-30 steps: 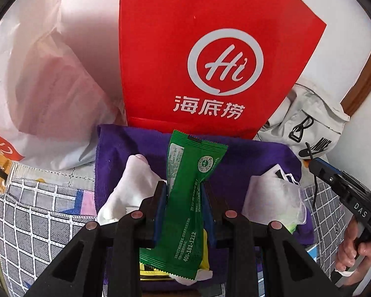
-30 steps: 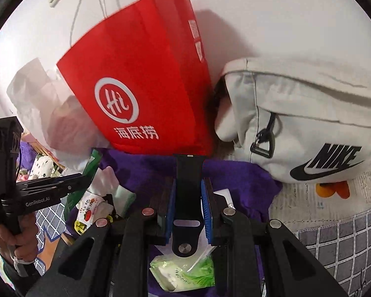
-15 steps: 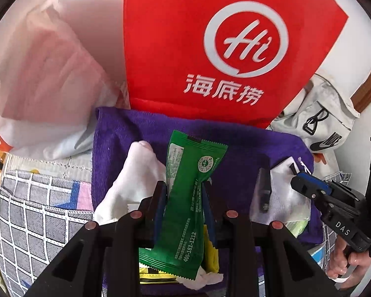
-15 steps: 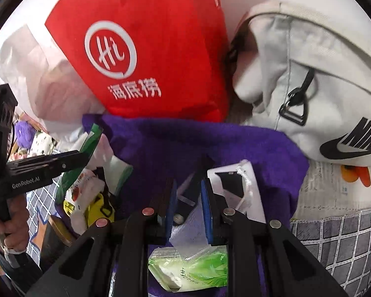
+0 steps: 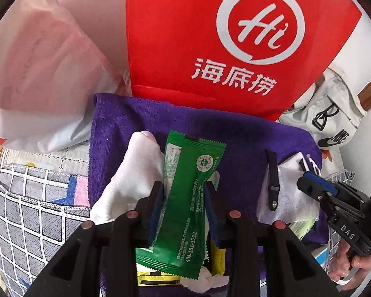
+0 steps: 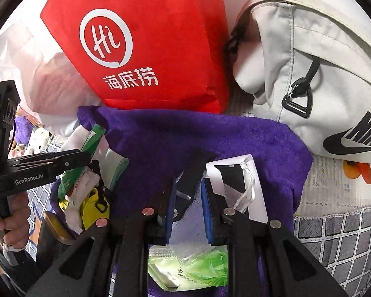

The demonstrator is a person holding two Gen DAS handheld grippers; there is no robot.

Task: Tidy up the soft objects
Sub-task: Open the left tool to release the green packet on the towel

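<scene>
My left gripper is shut on a green snack packet and holds it above a purple towel. A white sock lies on the towel just left of the packet. My right gripper is open over the towel. A black strap lies between its fingers, resting on a white mask packet. The strap and the mask packet also show in the left wrist view. The right gripper shows there at the right, and the left gripper shows in the right wrist view.
A red paper bag stands behind the towel. A white plastic bag is at the left and a white Nike bag at the right. A green wipes pack lies under my right gripper. A checked cloth covers the surface.
My right gripper came down toward the towel, opened and let go of the black strap, which now lies on the mask packet. My left gripper kept its hold on the green packet.
</scene>
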